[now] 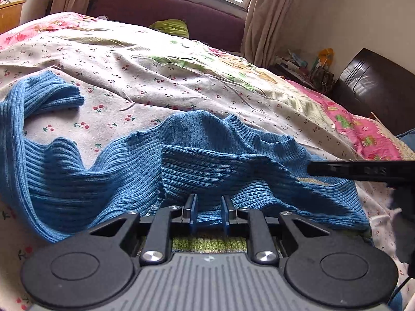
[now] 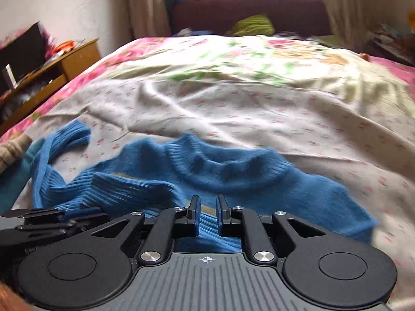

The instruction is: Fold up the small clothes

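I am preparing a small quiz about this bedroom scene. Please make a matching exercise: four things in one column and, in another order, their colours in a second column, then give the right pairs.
Things:
1. sweater
2. headboard
3. cloth by the headboard
4. side table

Colours:
a. lime green
b. yellow-brown wood
c. blue
d. dark red

Right pairs: 1-c, 2-d, 3-a, 4-b.

The sweater lies crumpled on the cherry-print sheet, close in front of both grippers.
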`<action>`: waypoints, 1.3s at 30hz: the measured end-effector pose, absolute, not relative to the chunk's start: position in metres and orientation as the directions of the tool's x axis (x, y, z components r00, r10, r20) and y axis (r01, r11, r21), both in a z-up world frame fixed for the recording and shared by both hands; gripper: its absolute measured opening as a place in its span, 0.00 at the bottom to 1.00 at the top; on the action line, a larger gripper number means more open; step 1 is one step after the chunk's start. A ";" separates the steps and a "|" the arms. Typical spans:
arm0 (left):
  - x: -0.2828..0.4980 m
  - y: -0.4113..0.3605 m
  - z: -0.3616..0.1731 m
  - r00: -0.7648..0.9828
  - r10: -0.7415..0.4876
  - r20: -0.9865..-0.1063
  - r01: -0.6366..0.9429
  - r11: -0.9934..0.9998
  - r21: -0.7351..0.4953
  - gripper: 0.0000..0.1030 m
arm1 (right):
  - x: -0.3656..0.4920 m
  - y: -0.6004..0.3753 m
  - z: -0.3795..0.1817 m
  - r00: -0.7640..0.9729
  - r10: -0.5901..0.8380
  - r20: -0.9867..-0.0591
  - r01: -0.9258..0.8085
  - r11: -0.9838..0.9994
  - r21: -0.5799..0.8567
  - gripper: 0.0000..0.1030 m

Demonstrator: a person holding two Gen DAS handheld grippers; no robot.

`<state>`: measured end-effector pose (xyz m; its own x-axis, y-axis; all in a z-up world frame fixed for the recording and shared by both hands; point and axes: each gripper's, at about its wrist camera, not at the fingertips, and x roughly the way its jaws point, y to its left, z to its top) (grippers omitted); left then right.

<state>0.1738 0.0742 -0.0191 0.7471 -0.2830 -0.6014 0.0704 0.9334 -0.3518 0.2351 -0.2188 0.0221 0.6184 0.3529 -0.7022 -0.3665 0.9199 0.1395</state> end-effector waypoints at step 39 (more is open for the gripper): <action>0.160 0.136 0.014 0.828 -0.145 -0.542 -0.073 0.930 -0.361 0.32 | 0.168 -0.085 0.001 0.533 0.465 -0.707 -0.780 0.593 -0.198 0.42</action>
<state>0.1598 0.1357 0.0138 0.8277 -0.1453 -0.5420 -0.0735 0.9295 -0.3614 0.1676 -0.0854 0.0010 0.5331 0.4648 -0.7070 -0.7802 0.5934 -0.1981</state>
